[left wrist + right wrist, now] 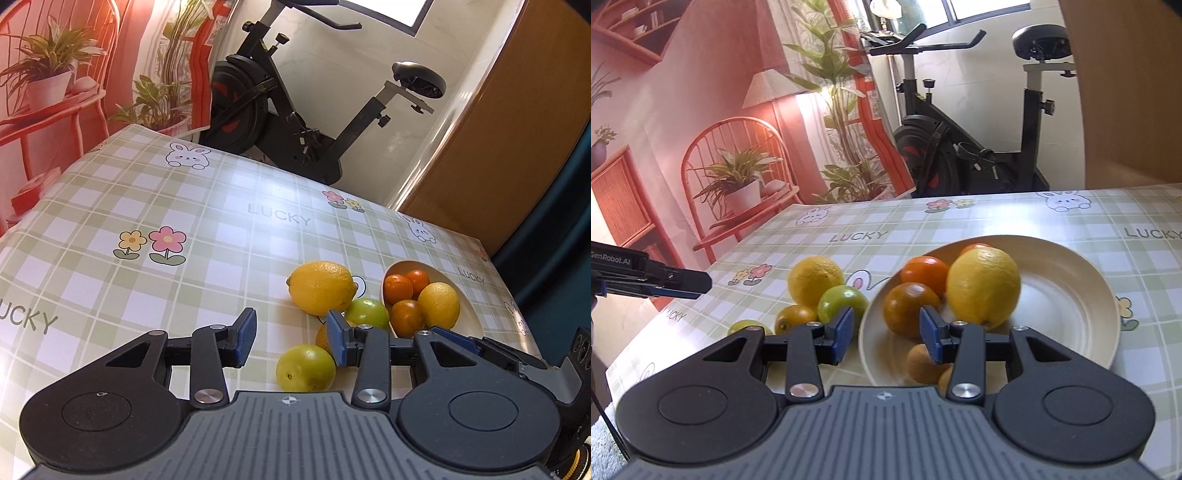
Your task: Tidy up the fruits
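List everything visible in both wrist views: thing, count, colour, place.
Plate: one, cream, on the table's right part.
Lemons: two, yellow; one in the plate, one on the tablecloth left of it.
Oranges: at least three in the plate; one on the cloth.
Blurred tan fruit: at least one, at the plate's near edge.
Green fruits: two, on the cloth.
Tablecloth: one, green-white check.
Exercise bike: one, black, behind the table.
Backdrop: one, red-pink, left.
Left claw: open, empty.
Right claw: open, empty.
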Available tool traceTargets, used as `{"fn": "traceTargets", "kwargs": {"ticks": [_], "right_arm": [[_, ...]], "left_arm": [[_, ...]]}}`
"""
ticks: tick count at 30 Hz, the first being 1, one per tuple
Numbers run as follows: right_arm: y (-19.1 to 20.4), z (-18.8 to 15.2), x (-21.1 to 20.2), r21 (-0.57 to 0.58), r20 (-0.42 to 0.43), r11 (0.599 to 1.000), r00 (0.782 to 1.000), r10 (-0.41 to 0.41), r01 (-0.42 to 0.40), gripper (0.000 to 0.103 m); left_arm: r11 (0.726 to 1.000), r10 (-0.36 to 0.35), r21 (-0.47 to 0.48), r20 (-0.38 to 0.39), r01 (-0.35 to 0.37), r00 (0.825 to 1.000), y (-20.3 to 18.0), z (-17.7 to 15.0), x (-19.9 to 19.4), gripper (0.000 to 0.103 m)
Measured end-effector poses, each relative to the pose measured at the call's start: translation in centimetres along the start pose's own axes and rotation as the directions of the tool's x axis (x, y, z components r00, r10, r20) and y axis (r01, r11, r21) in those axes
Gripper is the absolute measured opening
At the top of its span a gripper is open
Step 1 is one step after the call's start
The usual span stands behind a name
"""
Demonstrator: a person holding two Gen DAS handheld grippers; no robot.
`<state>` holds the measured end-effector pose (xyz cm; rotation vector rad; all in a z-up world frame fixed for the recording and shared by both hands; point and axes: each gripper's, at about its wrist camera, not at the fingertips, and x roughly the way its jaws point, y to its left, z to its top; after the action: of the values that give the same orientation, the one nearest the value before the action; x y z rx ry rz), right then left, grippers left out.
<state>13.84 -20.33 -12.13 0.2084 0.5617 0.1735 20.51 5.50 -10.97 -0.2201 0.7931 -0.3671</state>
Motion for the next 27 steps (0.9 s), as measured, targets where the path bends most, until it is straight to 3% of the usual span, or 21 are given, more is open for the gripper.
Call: {"fn": "traceTargets", "kwargs": {"ticks": [11, 27], "right_arm": [[5.1, -0.4, 4.4, -0.051, -0.187, 0.991, 0.976, 0.11, -0.121, 0.05], [8.4, -0.9, 7.5, -0.114, -0.272, 0.976, 0.951, 0.148, -0.184, 0.052]], "left_arm": [[0.998, -0.056, 0.024, -0.078, 0.058, 0.995, 0.5, 0.0, 2.5, 0.045], [0.994, -0.105, -0.035, -0.126, 0.101, 0.986, 1.2, -1.6, 4.8, 0.048]]}}
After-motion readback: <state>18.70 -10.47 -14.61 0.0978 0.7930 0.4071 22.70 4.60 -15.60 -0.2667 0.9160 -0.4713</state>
